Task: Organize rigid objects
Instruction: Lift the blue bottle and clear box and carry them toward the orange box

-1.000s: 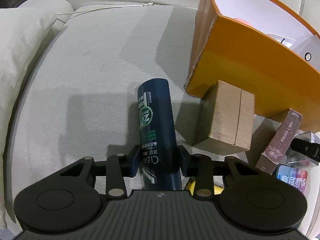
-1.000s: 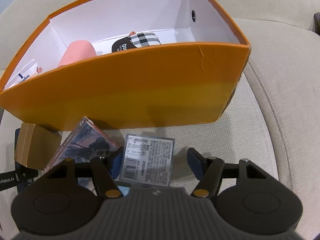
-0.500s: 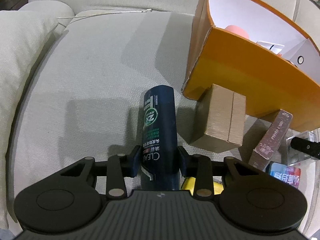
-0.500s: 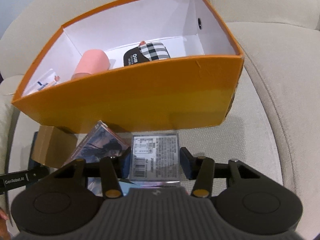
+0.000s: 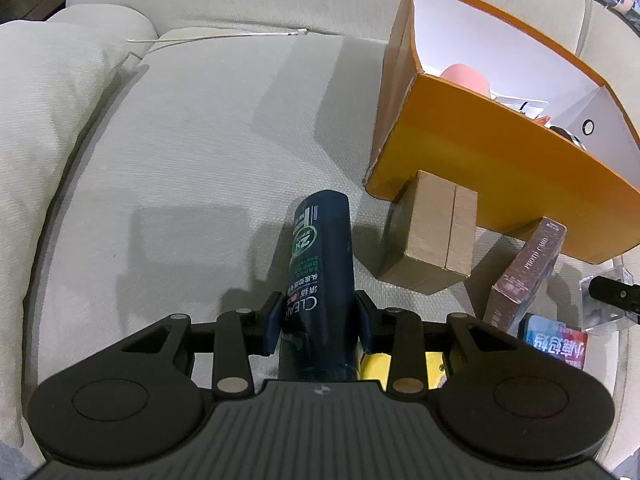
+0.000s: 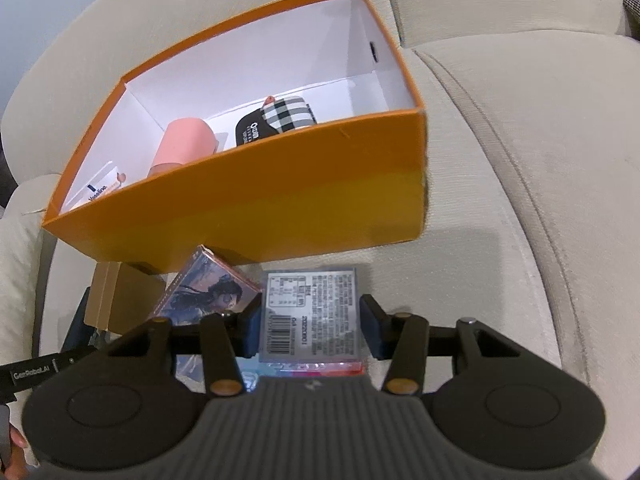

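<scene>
1. The left gripper (image 5: 318, 320) is clamped on a dark blue bottle (image 5: 322, 256), both pads pressing its lower body; the bottle points away over the sofa cushion (image 5: 192, 128), just beside a brown cardboard box (image 5: 434, 236).
2. The right gripper (image 6: 310, 330) pinches a clear flat case (image 6: 312, 314) with a printed barcode label, held at both side edges near the front wall of the orange box (image 6: 280, 200).
3. The step in hand looks like carrying: each gripper has its item and neither has reached the orange box, which already holds a pink cylinder (image 6: 182, 144), a checkered pouch (image 6: 280, 118) and a white tube (image 6: 96, 190).
4. The next move probably calls for lifting each item above the orange rim, moving it over the white interior, and spreading the jaws only when it is low over a free spot. The right half of the box floor looks free.
5. A photo card box (image 5: 528, 264) leans beside the cardboard box, and a colourful pack (image 5: 556, 340) lies near it, both not yet stored.
6. The bottle's cap end is hidden behind the gripper body, so its closure cannot be judged. A yellow thing (image 5: 400, 364) below the left gripper is mostly covered and cannot be identified. What lies under the clear case is only partly seen.
</scene>
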A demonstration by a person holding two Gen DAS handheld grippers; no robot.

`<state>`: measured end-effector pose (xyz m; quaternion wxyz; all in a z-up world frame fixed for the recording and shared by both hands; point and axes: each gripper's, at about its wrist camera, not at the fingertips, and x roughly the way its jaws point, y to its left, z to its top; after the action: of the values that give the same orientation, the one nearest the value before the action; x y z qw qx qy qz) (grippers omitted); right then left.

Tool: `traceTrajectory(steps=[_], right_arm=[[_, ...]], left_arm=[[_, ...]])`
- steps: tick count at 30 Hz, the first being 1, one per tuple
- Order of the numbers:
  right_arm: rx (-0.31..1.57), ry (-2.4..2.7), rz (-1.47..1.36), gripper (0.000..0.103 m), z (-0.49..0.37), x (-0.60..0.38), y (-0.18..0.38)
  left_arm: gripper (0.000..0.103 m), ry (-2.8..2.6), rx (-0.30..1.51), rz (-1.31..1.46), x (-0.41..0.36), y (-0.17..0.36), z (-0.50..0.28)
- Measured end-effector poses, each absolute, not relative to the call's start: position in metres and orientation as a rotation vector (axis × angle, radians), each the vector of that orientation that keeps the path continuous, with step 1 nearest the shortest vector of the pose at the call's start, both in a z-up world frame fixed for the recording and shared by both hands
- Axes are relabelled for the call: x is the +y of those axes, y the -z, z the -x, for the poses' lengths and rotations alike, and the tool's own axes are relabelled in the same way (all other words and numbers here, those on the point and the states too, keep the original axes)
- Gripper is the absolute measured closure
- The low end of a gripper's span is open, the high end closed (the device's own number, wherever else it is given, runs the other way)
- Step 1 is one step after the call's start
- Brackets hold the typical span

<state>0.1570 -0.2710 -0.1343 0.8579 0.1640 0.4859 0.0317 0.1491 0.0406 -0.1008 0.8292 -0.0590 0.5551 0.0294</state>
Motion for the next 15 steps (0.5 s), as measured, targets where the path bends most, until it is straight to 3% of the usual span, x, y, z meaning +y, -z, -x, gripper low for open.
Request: traceTrajectory(steps=[15], right_arm=[[1.001, -0.054, -0.401, 0.052, -0.129, -0.290, 0.122]], left_arm=[[0.063, -0.052, 1.155, 0.164, 0.049, 0.086, -0.127]])
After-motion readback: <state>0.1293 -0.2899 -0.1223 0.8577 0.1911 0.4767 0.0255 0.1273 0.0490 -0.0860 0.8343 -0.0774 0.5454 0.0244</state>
